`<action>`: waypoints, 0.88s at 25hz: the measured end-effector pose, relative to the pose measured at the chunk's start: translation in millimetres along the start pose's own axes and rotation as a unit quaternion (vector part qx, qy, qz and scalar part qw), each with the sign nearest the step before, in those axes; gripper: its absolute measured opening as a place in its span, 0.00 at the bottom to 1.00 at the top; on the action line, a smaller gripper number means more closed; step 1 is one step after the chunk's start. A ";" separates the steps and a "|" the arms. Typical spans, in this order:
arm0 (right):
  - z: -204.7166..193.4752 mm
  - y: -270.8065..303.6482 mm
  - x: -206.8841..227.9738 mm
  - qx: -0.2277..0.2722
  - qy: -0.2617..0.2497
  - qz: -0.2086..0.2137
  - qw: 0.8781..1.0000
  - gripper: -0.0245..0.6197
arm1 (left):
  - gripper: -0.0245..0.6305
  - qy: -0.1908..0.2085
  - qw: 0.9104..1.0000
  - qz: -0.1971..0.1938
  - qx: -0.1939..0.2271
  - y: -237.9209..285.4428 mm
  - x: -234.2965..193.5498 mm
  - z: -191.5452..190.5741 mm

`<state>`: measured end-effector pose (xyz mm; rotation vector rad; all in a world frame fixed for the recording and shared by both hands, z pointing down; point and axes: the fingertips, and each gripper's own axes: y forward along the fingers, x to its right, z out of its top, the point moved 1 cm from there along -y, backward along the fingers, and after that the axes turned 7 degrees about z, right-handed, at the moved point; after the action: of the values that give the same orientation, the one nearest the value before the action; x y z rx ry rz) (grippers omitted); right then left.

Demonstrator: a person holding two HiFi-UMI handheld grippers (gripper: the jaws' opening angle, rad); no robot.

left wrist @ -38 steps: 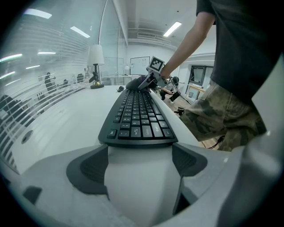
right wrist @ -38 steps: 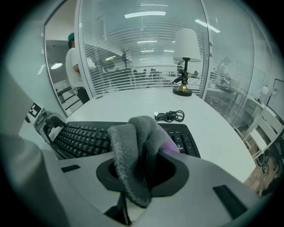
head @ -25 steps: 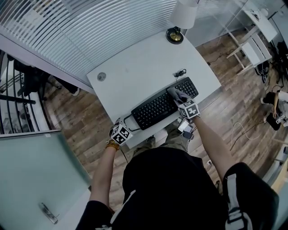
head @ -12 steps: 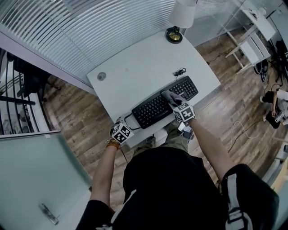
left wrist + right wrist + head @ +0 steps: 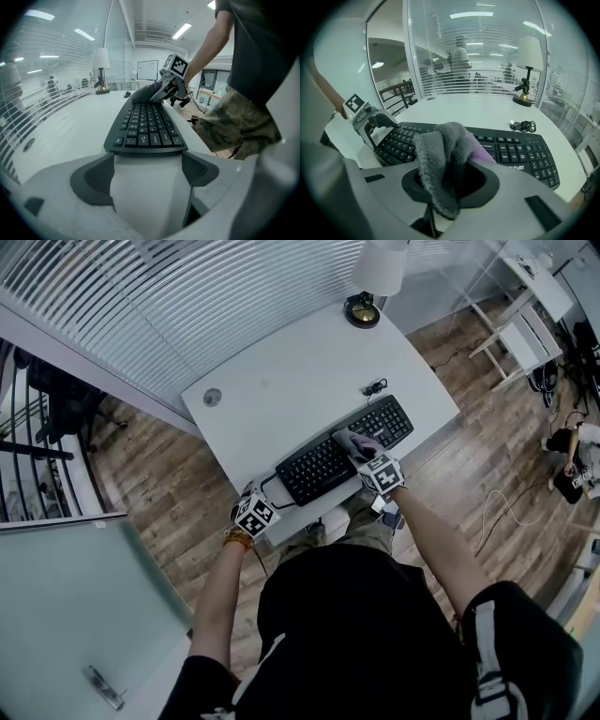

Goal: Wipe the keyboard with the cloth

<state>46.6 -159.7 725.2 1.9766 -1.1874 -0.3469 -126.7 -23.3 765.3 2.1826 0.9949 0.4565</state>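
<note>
A black keyboard lies slanted near the front edge of the white desk. My right gripper is shut on a grey and purple cloth and presses it on the keys right of the middle. In the right gripper view the cloth bulges out of the gripper over the keyboard. My left gripper sits at the keyboard's left end. Its jaws stand apart in the left gripper view, with the keyboard's end just ahead of them.
A coiled black cable lies behind the keyboard. A desk lamp stands at the far corner, and a round grommet sits at the desk's left. A glass wall with blinds runs behind the desk. White furniture stands to the right on the wooden floor.
My right gripper has slid the cloth leftward along the keyboard, from its right part toward the middle. The left gripper has stayed at the left end.
</note>
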 end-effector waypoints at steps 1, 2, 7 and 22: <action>0.8 0.5 -0.9 0.001 0.001 -0.001 1.000 0.17 | 0.71 0.000 1.000 0.000 0.000 -0.2 -0.6 0.3; 1.3 0.7 -1.4 0.002 0.003 -0.002 1.000 0.17 | 0.71 0.000 1.000 0.000 0.000 -0.3 -0.9 0.6; 0.2 1.4 -8.9 0.002 0.000 0.006 1.000 0.17 | 0.71 -0.001 1.000 0.000 0.000 -0.1 1.0 1.6; 4.6 13.4 -55.3 -0.007 -0.046 0.052 0.998 0.17 | 0.71 0.000 1.000 0.001 -0.001 0.6 1.8 1.0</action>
<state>6.6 -119.0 723.5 1.8953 -1.3360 -0.3954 -124.7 -22.7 765.1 2.1830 0.9920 0.4589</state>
